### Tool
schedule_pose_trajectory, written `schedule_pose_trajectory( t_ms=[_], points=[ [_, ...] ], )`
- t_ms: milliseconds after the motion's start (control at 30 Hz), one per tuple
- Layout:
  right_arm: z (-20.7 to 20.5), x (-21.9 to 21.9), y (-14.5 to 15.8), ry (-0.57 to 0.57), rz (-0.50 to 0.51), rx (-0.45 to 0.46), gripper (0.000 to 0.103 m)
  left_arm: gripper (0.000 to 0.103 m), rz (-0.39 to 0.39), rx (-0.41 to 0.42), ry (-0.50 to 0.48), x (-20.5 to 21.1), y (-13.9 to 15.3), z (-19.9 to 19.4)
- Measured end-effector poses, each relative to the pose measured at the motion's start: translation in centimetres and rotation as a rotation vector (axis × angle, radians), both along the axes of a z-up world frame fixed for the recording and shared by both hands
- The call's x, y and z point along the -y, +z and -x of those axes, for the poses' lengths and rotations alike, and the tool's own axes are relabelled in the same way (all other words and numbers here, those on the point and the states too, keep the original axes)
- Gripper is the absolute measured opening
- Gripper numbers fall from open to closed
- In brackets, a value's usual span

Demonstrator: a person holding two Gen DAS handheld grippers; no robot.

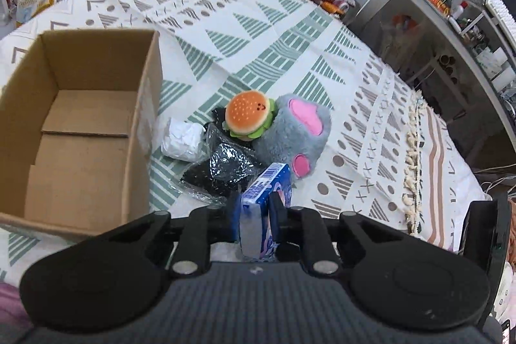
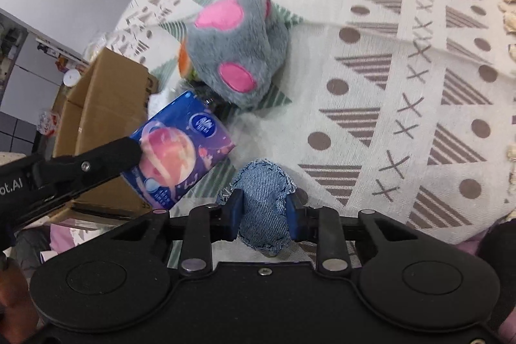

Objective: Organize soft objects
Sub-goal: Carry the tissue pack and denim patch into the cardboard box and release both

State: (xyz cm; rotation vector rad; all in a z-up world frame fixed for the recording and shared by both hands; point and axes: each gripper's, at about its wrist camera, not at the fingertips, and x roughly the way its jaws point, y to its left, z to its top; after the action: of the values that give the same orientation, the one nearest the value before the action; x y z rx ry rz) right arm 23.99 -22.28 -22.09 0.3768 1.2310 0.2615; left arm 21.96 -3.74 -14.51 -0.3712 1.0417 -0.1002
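Here, blue planet-printed tissue pack point(image 2: 182, 147) pinched in left fingers point(image 1: 235, 215); frayed denim pouch point(image 2: 262, 202) between right fingers point(image 2: 233, 215).

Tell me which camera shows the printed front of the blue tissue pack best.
The right wrist view: the tissue pack faces it broadside, planet print visible, clamped by the left tool. The left wrist view shows only the pack's narrow end between that tool's fingers.

Under my fingers lay a patterned blanket point(image 1: 290, 31) bearing a cardboard box point(image 1: 84, 131), grey plush paw point(image 1: 300, 134), and crumpled white wad point(image 1: 183, 139).
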Motion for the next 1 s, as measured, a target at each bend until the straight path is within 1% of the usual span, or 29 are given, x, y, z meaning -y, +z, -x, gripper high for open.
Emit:
schedule_pose_trajectory(
  t_ms=[233, 400, 600, 867, 1000],
  points=[
    [1.9, 1.1, 2.6, 0.0, -0.008, 0.098, 0.028, 0.017, -0.009, 0.066, 0.025, -1.1, 2.6, 2.2],
    [3.0, 0.3, 4.0, 0.035, -0.007, 0.17, 0.028, 0.017, -0.015, 0.097, 0.055, -2.4, 3.8, 3.7],
    [3.5, -0.6, 4.7, 0.038, 0.016, 0.211, 0.028, 0.017, -0.024, 0.12, 0.083, -3.9, 4.8, 5.0],
    [5.1, -0.7, 7.2, 0.008, -0.003, 0.283, 0.028, 0.017, -0.013, 0.148, 0.127, -6.2, 5.7, 6.3],
    [5.8, -1.6, 8.3, 0.018, -0.003, 0.317, 0.028, 0.017, -0.009, 0.167, 0.154, -7.5, 6.2, 6.8]
  ],
)
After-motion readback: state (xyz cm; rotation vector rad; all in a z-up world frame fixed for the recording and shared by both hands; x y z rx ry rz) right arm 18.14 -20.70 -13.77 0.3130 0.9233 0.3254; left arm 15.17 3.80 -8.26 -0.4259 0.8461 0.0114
